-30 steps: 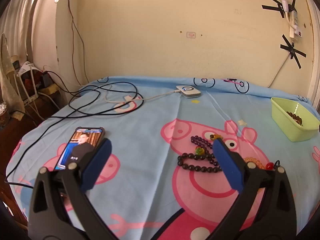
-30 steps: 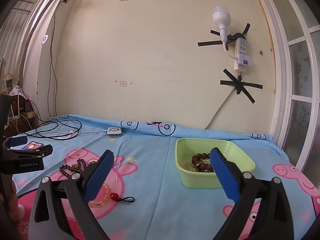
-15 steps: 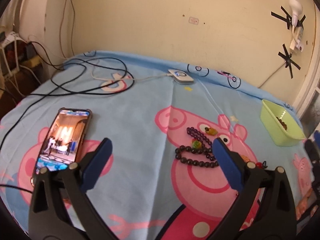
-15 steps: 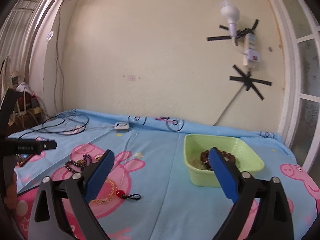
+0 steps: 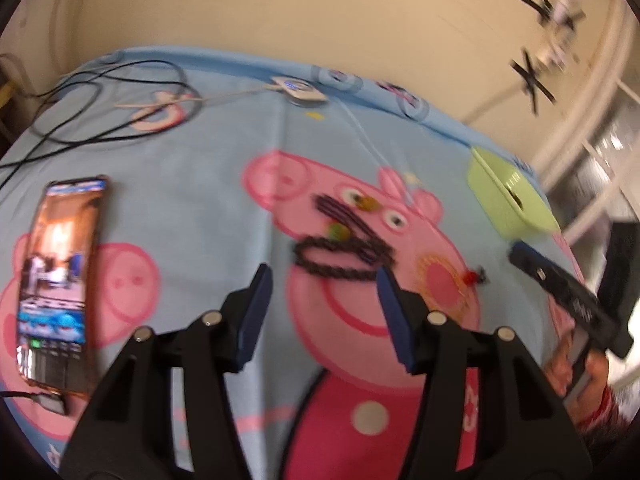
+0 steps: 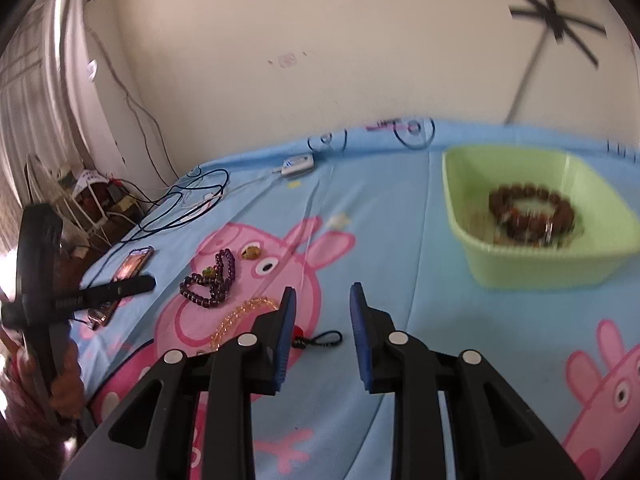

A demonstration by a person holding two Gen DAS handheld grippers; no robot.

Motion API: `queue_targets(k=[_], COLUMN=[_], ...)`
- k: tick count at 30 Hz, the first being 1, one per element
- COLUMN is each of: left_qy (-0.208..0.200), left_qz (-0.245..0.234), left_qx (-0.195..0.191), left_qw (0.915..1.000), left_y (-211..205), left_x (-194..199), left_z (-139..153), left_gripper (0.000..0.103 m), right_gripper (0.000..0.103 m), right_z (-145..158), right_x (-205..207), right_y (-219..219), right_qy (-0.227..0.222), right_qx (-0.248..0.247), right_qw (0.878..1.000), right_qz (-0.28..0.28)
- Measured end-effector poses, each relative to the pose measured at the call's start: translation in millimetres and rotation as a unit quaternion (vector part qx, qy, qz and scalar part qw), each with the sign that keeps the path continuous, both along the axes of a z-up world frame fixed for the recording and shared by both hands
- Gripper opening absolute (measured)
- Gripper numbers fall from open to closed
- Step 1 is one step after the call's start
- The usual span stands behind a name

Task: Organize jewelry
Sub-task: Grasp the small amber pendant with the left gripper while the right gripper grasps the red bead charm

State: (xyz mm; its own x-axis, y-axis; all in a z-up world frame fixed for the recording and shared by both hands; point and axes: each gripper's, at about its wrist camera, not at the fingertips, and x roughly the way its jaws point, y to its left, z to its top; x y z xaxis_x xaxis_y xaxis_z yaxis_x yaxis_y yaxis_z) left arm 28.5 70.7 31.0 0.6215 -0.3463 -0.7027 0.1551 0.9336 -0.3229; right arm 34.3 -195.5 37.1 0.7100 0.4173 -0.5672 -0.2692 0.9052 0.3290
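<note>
Nearest, the left gripper (image 5: pixel 322 290) hovers over the cartoon-pig sheet (image 5: pixel 208 184) with its jaws parted and empty, while the right gripper (image 6: pixel 322 308) has its jaws only a narrow gap apart, also empty. Just beyond lie an amber bead bracelet (image 6: pixel 236 314), a dark bead bracelet (image 5: pixel 340 258) and a purple bead strand (image 6: pixel 226 264), with a lit phone (image 5: pixel 58 280) off to the left. Farther right sits the green basket (image 6: pixel 472 208), holding a brown bead bracelet (image 6: pixel 532 216).
</note>
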Motion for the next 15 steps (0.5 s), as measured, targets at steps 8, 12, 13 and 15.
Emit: queue_targets(k=[8,12,13,15], left_qy=[0.019,0.02,0.022,0.027], left_qz=[-0.072,-0.096,-0.101,-0.11], left_qx=[-0.007,0.005,0.009,0.02], left_qw=[0.9972,0.9951,0.9946,0.9934], left_y=[-44.7,-57.5,-60.5,-68.3], left_x=[0.8,-8.5,-10.4,-13.7], left_z=[-7.3,-11.2,-13.2,-17.7], left_gripper=[0.052,0.052,0.052,0.052], right_gripper=[0.003,0.004,0.005,0.009], right_z=[-6.8,-8.0,-8.6,-9.2], right_x=[-0.8,-5.8,-6.2,-5.4], right_y=[-11.7,-4.5,-0.5,5.3], right_qy=[0.035,0.037,0.038,0.039], right_qx=[0.007,-0.01,-0.018,-0.034], right_qw=[0.999,0.998,0.998,0.996], right_qz=[0.017,0.043,0.054,0.07])
